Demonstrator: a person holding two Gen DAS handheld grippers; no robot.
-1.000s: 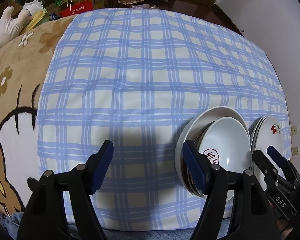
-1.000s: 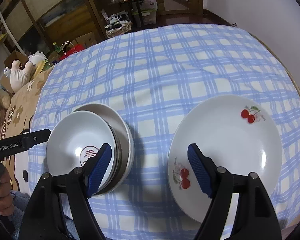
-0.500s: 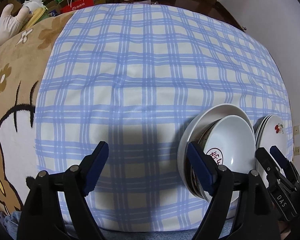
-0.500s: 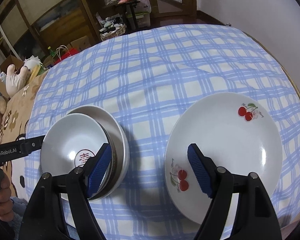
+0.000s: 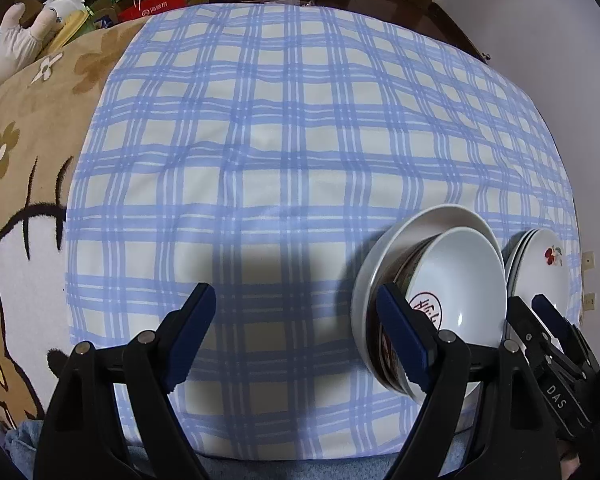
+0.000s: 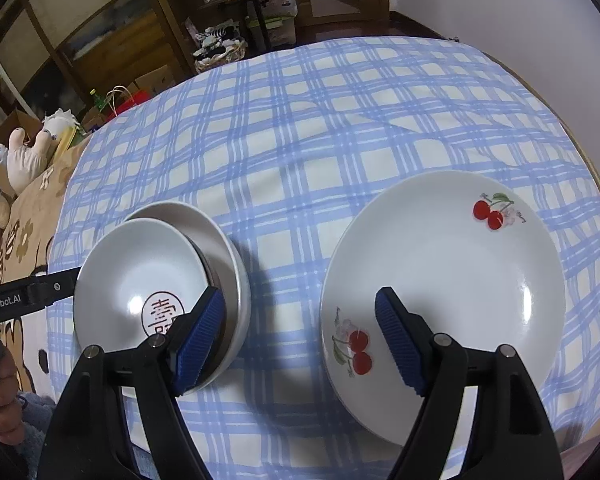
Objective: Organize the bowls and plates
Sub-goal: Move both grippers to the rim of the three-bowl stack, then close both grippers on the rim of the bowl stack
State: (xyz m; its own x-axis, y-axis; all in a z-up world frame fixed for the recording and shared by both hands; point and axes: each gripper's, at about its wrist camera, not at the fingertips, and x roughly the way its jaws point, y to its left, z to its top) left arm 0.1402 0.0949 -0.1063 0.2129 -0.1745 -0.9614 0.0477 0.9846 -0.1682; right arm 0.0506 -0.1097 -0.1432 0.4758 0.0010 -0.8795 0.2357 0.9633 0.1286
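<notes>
A stack of white bowls (image 6: 148,280) sits on the blue checked cloth, the top one with a red character seal; it also shows in the left wrist view (image 5: 456,280). To its right lies a stack of white cherry plates (image 6: 452,280), at the far right in the left wrist view (image 5: 540,268). My left gripper (image 5: 296,336) is open and empty, just left of the bowls. My right gripper (image 6: 300,340) is open and empty, above the gap between bowls and plates; its black fingers (image 5: 548,332) show in the left wrist view.
The checked cloth (image 5: 280,140) covers a round table. A brown flowered blanket (image 5: 24,152) lies at the left with a plush toy (image 6: 28,156). Shelves and boxes stand beyond the far edge; a white wall is on the right.
Both grippers have drawn back a little toward the near edge and stayed open. The bowls and plates have not moved.
</notes>
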